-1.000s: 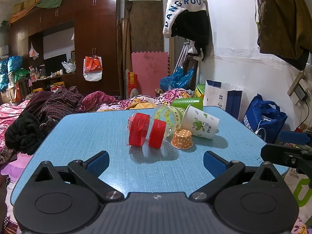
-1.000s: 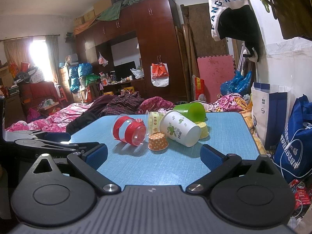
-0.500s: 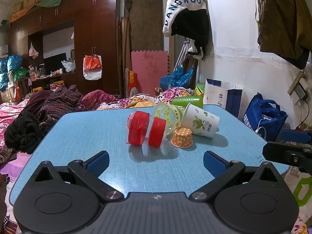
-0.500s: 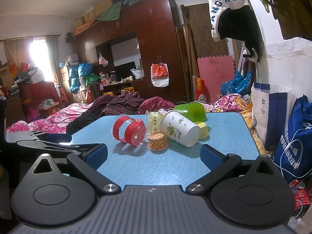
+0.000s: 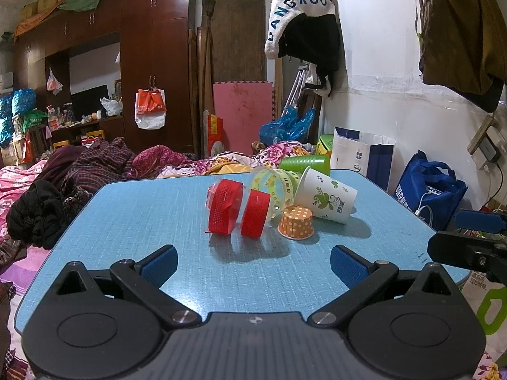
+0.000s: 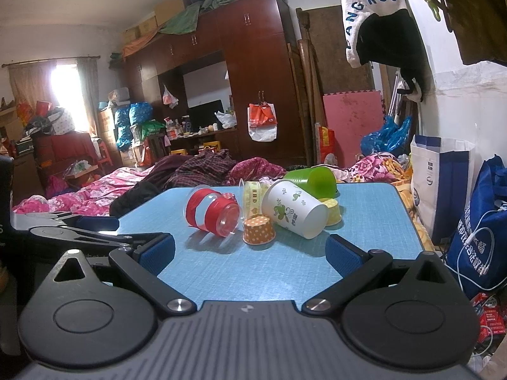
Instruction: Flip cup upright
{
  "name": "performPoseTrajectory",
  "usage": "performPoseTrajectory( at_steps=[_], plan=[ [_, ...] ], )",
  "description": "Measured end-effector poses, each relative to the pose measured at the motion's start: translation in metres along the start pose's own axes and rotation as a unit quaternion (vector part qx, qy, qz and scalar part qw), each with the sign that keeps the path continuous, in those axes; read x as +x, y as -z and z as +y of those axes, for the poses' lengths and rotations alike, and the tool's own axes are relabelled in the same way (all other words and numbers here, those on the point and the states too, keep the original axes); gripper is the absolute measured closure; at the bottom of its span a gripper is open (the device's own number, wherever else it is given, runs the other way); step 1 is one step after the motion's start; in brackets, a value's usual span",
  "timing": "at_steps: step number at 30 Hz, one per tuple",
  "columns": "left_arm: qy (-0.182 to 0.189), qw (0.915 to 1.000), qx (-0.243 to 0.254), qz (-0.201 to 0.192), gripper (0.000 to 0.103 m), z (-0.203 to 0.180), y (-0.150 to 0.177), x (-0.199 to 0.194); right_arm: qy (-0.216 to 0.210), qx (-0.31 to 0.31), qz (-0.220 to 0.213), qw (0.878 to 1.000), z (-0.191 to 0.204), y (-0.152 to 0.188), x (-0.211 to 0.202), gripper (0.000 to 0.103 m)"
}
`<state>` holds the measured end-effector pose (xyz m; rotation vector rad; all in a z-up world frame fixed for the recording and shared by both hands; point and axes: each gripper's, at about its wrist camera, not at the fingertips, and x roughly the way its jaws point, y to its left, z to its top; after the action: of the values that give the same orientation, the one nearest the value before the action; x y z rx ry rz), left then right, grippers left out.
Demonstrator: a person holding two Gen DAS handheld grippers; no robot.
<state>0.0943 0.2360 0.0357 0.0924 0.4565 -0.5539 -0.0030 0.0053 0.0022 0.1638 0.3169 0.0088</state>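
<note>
Several cups lie in a cluster on the blue table (image 5: 142,221). A clear cup with red bands (image 5: 237,210) (image 6: 212,212) lies on its side. A white cup with green leaf print (image 5: 326,199) (image 6: 294,209) lies on its side. A small orange dotted cup (image 5: 296,223) (image 6: 258,229) stands upside down. A green cup (image 5: 305,163) (image 6: 312,180) and a clear cup with a yellow band (image 5: 279,186) lie behind. My left gripper (image 5: 253,262) is open and empty near the front edge. My right gripper (image 6: 250,253) is open and empty.
A small yellow cup (image 6: 332,210) sits behind the white cup. The bed with piled clothes (image 5: 79,171) lies beyond the table's far and left edges. Blue bags (image 5: 427,183) and a white paper bag (image 6: 440,171) stand on the floor at the right.
</note>
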Motion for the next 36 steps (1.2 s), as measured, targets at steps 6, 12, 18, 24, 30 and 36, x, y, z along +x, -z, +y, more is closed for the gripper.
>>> performPoseTrajectory(
  at_steps=[6,12,18,24,30,36],
  plan=[
    [0.0,1.0,0.0,0.0,0.0,0.0,0.0,0.0,-0.005,-0.001,0.0,1.0,0.002,0.0,0.005,0.001],
    [0.002,1.0,-0.005,-0.002,0.0,0.009,-0.001,0.002,-0.011,-0.009,0.003,1.0,0.0,0.002,0.008,0.001],
    [-0.026,0.9988,-0.039,-0.013,0.0,0.052,-0.006,0.006,-0.018,-0.014,0.023,0.999,-0.011,-0.005,0.026,0.001],
    [-0.032,0.9983,-0.048,-0.001,0.0,0.071,-0.009,0.025,-0.024,-0.038,0.072,0.996,-0.024,-0.037,0.074,0.006],
    [0.021,0.998,-0.053,0.027,0.0,0.068,-0.002,0.04,-0.003,-0.088,0.151,0.985,-0.028,-0.058,0.131,0.019],
    [0.029,0.9982,-0.049,0.018,0.0,0.068,0.002,0.036,-0.002,-0.114,0.185,0.976,-0.038,-0.067,0.157,0.02]
  ],
)
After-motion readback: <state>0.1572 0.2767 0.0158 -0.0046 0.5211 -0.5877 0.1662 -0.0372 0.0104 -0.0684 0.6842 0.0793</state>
